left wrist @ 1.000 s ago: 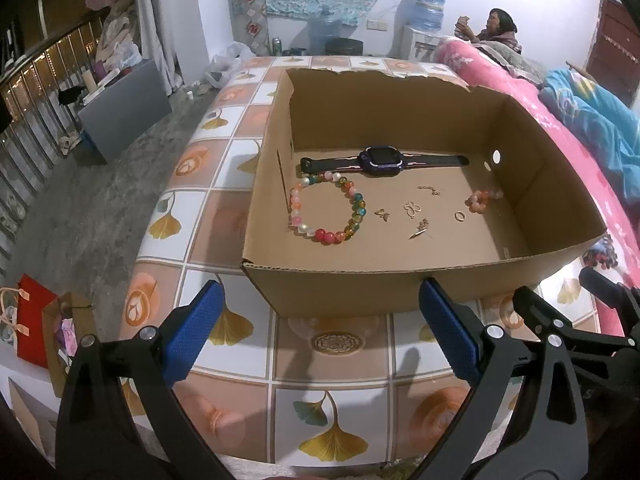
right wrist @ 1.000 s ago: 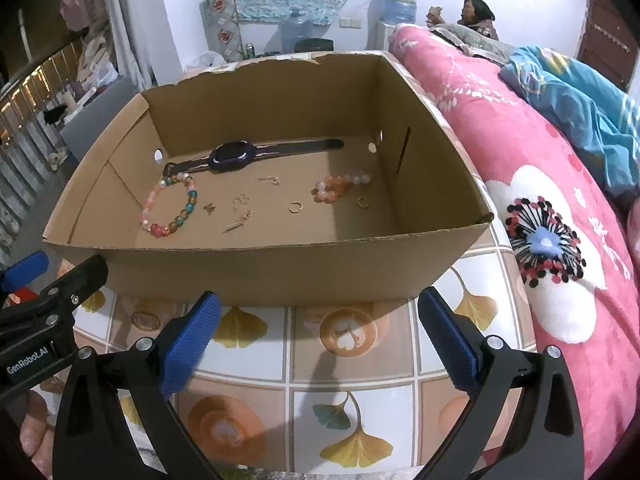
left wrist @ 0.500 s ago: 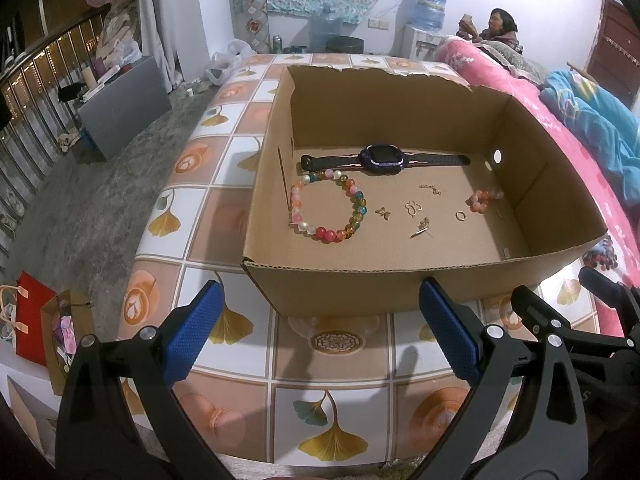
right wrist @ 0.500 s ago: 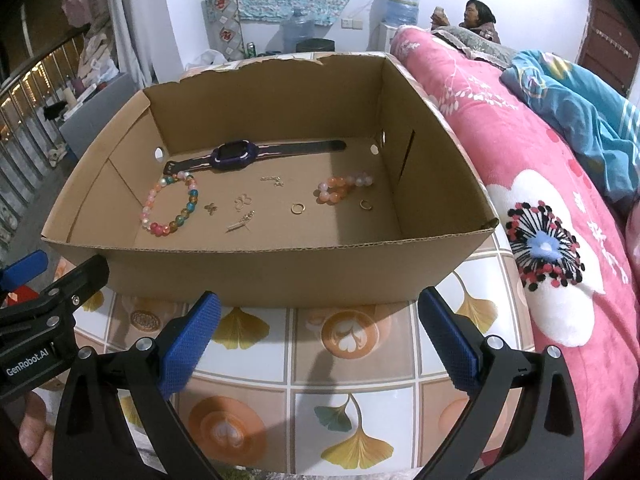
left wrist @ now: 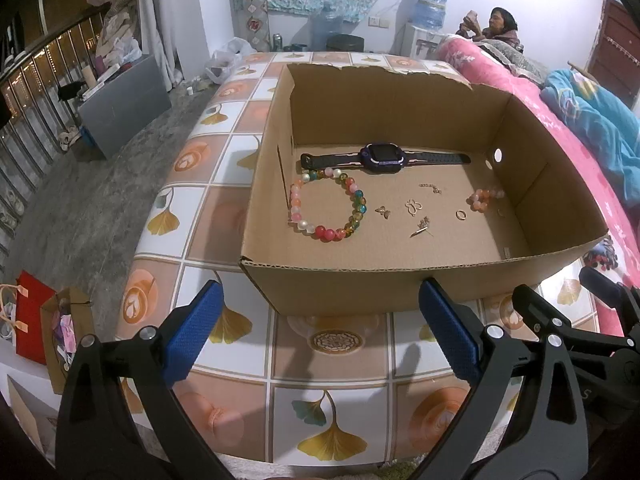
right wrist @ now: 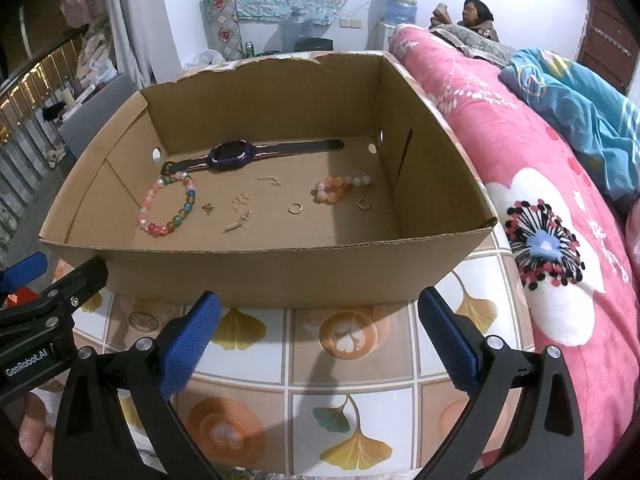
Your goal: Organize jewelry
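An open cardboard box (left wrist: 400, 284) (right wrist: 280, 268) stands on the tiled tabletop. Inside lie a purple smartwatch (left wrist: 382, 157) (right wrist: 232, 155), a multicoloured bead bracelet (left wrist: 328, 208) (right wrist: 170, 204), an orange bead bracelet (left wrist: 484, 199) (right wrist: 336, 190), two gold rings (right wrist: 295, 208) (right wrist: 363, 203), butterfly charms (left wrist: 414, 206) (right wrist: 240, 200) and a small pin (left wrist: 422, 227). My left gripper (left wrist: 320, 336) hovers open before the box's near wall, holding nothing. My right gripper (right wrist: 318, 340) hangs open in front of the same wall, empty too.
A pink floral quilt (right wrist: 540, 200) and blue blanket (right wrist: 580, 108) lie right of the box. A person (left wrist: 496, 26) sits far back. Left of the table are grey floor, a red bag (left wrist: 30, 320), a railing and a grey box (left wrist: 124, 100).
Both grippers have risen slightly and tilted, so more of the box floor shows. Nothing in the box has moved.
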`<state>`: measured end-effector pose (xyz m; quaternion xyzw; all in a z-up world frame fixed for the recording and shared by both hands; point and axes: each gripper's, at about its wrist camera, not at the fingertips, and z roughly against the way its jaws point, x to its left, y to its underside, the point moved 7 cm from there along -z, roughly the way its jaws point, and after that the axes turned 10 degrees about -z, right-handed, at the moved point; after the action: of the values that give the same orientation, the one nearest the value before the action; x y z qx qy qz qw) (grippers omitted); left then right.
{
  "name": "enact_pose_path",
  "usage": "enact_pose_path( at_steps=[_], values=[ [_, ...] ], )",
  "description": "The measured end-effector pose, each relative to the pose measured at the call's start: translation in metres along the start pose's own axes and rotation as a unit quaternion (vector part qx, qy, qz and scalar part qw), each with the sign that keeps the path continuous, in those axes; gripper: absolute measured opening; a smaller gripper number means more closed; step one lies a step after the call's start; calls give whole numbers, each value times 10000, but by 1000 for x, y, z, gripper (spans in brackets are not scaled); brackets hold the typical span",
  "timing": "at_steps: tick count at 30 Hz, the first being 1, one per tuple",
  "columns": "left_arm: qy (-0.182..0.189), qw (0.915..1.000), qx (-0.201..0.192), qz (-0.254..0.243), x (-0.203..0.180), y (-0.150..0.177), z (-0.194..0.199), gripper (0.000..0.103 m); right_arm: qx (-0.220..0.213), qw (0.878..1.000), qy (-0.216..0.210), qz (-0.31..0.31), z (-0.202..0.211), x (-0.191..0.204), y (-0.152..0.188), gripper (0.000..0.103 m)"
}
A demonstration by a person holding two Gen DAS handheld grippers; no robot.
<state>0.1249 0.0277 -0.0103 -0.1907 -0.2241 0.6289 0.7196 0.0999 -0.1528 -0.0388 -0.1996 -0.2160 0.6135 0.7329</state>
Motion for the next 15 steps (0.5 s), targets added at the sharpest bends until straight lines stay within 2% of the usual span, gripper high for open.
enact_pose_path(
  at_steps=[15],
  values=[
    [5,10000,7,2,0,0,0,95,-7,10000,7,-11,0,-1,-2,96]
  ],
)
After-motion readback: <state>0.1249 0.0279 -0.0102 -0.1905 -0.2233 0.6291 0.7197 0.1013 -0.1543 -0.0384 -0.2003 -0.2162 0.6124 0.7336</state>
